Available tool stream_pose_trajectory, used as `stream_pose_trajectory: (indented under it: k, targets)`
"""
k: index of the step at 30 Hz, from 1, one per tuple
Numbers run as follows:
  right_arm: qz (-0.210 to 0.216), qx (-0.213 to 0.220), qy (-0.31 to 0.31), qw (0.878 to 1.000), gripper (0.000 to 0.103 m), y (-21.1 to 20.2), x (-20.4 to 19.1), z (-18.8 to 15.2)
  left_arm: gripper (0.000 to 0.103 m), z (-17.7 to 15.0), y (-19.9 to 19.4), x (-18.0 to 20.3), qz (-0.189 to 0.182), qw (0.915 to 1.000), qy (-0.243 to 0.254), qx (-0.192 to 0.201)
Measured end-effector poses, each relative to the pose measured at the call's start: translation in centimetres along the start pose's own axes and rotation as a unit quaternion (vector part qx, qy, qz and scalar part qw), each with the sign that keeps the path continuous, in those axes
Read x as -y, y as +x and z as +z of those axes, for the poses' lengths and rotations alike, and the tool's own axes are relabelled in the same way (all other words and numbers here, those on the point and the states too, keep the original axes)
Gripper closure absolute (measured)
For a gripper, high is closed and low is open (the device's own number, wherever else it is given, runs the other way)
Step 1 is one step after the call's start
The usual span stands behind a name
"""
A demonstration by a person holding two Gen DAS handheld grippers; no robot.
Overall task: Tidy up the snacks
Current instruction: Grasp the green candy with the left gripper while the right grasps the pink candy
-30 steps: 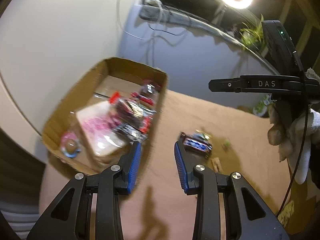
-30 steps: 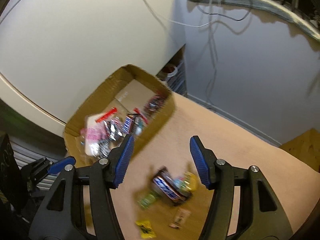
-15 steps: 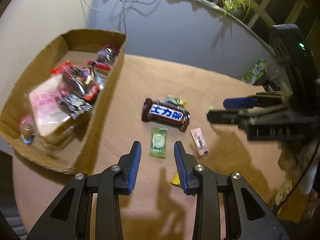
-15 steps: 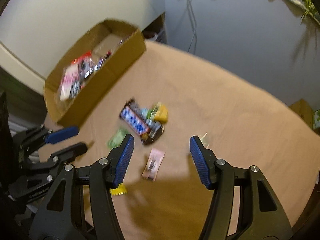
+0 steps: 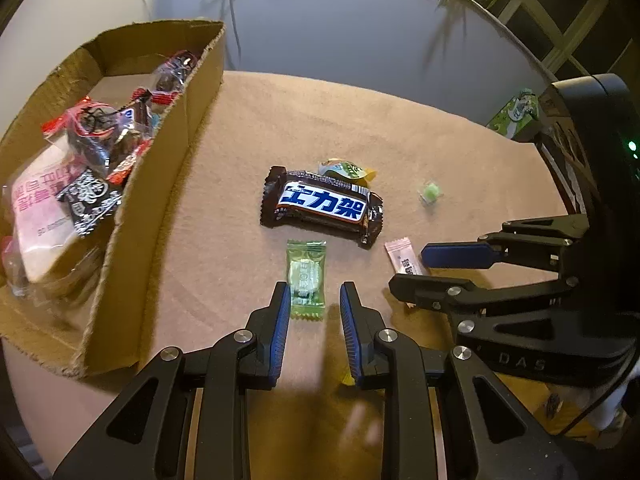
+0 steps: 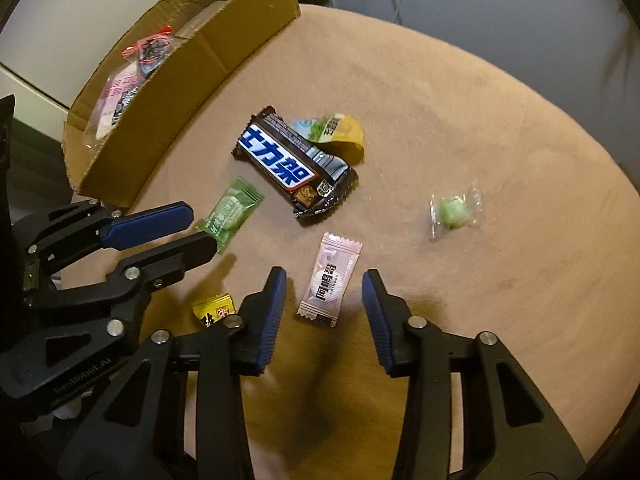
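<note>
Two hand-held grippers poised over loose sweets on the counter (image 6: 460, 112). We hold the left hand-held gripper (image 5: 311, 312) pointing steeply down over the green sweet (image 5: 306, 278); its jaws have just been closing and now stand narrowly apart, the near end of the wrapper between them, with no pad visibly pressing on it. The right hand-held gripper (image 6: 325, 300) straddles the pink sweet (image 6: 330, 280); its jaws have also just been closing, yet a clear gap remains on each side of the wrapper, so nothing is held.

Near these lie a brown chocolate bar (image 6: 294, 164) with a yellow-green packet (image 6: 340, 132) touching its far edge, a small clear-wrapped green candy (image 6: 456, 212) well apart to the right, and a yellow sweet (image 6: 212, 310) just beside the right hand-held gripper's left finger. The cardboard box (image 5: 160, 200), already holding several packets, stands at the left of the counter.

To do this step well, we judge that each pair of pads should come down until the tips touch the cloth, centred across the short width of the wrapper, and close on the filled middle, not the crimped end, which may slip out. The two tools work close together, so we lift one before swinging the other toward the box.
</note>
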State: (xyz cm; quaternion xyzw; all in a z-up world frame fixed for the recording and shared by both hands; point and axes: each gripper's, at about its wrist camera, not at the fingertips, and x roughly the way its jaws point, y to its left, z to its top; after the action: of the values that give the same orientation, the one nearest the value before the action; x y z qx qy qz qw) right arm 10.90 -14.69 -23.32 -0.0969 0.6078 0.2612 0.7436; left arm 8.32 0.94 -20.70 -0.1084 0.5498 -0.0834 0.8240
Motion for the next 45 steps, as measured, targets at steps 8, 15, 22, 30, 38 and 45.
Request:
stream_pose_trajectory:
  k: [8, 15, 22, 30, 38, 45]
  targets:
    - [-0.018, -0.003, -0.004, 1.0, 0.066, 0.7, -0.5, 0.2, 0.082, 0.8, 1.2, 0.4, 0.016, 0.9998, 0.01, -0.008]
    - [-0.044, -0.006, -0.03, 0.999, 0.076, 0.7, -1.8, 0.0, 0.084, 0.6, 2.2, 1.4, 0.033, 0.9989, 0.031, -0.01]
    - [-0.047, -0.005, -0.042, 0.998, 0.083, 0.8, -1.0, -0.3, 0.085, 0.4, 2.4, 1.9, 0.034, 0.9988, 0.034, -0.005]
    - [-0.031, 0.006, -0.032, 0.999, 0.084, -0.3, -0.5, -0.7, 0.095, -0.1, 1.3, 0.9, 0.027, 0.9993, 0.026, 0.006]
    - [-0.029, 0.002, -0.03, 0.999, 0.084, -0.6, 0.0, -0.9, 0.085, 0.2, 2.0, 1.6, 0.038, 0.9988, 0.03, 0.001]
    - [-0.032, -0.004, -0.036, 0.999, 0.084, 1.2, -0.3, -0.1, 0.083, 0.0, 2.7, 1.9, 0.041, 0.9985, 0.037, 0.002]
